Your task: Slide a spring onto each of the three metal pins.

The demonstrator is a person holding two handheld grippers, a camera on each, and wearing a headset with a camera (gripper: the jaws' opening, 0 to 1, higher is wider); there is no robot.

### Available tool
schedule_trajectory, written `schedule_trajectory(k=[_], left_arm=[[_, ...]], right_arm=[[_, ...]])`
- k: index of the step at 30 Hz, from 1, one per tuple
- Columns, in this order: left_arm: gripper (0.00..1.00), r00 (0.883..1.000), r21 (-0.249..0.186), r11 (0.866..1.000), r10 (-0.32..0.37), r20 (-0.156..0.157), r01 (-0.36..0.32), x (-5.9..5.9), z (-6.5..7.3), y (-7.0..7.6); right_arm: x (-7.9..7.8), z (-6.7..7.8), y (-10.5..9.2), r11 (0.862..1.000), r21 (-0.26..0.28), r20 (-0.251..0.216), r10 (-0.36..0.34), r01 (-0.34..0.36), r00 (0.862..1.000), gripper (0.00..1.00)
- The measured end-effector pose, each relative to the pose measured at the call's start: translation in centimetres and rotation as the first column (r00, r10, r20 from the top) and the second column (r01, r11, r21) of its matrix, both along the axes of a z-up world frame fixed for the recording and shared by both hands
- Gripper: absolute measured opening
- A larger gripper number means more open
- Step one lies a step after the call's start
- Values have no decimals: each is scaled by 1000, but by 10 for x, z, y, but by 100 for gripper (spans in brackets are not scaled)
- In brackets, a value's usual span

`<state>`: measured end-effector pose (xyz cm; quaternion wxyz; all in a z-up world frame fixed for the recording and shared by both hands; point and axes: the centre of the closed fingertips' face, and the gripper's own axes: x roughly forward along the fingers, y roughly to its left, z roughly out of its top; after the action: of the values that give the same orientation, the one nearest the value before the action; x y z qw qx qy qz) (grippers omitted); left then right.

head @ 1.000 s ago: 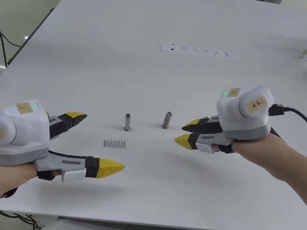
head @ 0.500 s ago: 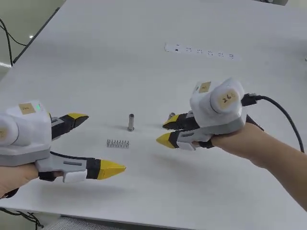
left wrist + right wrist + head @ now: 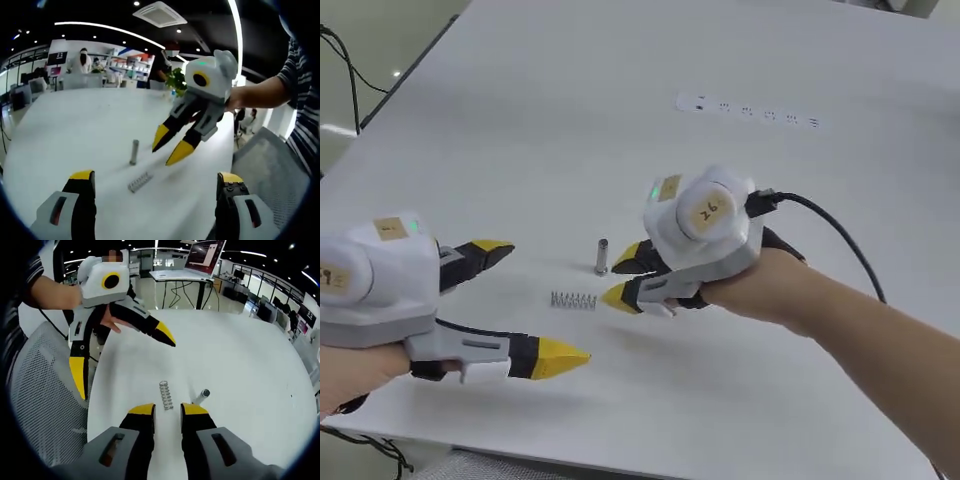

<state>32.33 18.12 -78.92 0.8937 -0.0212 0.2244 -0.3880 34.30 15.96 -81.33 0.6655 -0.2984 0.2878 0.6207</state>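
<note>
A loose spring (image 3: 573,299) lies flat on the white table (image 3: 570,140). Just behind it a bare metal pin (image 3: 602,256) stands upright. My right gripper (image 3: 621,277) hovers right beside both, jaws a little apart and empty. Its own view has the spring (image 3: 165,394) just ahead of the right gripper (image 3: 167,410), with the pin (image 3: 201,396) slightly to the right. At the near left my left gripper (image 3: 527,301) is held wide open and empty. From the left gripper (image 3: 155,176), the spring (image 3: 139,181), the pin (image 3: 134,151) and the right gripper (image 3: 170,145) lie ahead.
A white power strip (image 3: 745,110) lies far back on the table. The right gripper's black cable (image 3: 825,228) trails off to the right. The table's front edge (image 3: 620,462) runs close below the left gripper. A grey mesh chair (image 3: 45,390) stands beyond that edge.
My right gripper has moved left across the table to the loose spring and bare pin, and now covers the pin with a spring on it. The left gripper has hardly moved.
</note>
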Motion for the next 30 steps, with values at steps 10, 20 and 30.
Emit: schedule_trajectory(k=[10, 20, 30], left_arm=[[98, 1000, -2, 1000, 13, -9, -13, -3, -2, 7], [98, 1000, -1, 1000, 20, -22, -20, -6, -6, 9], [98, 999, 1, 1000, 30, -31, -30, -6, -7, 12]], right_arm=[[2, -16, 12, 999, -36, -8, 34, -35, 999, 17], [3, -39, 13, 997, -68, -39, 23, -26, 999, 16], [2, -49, 19, 997, -63, -28, 38, -39, 999, 13]])
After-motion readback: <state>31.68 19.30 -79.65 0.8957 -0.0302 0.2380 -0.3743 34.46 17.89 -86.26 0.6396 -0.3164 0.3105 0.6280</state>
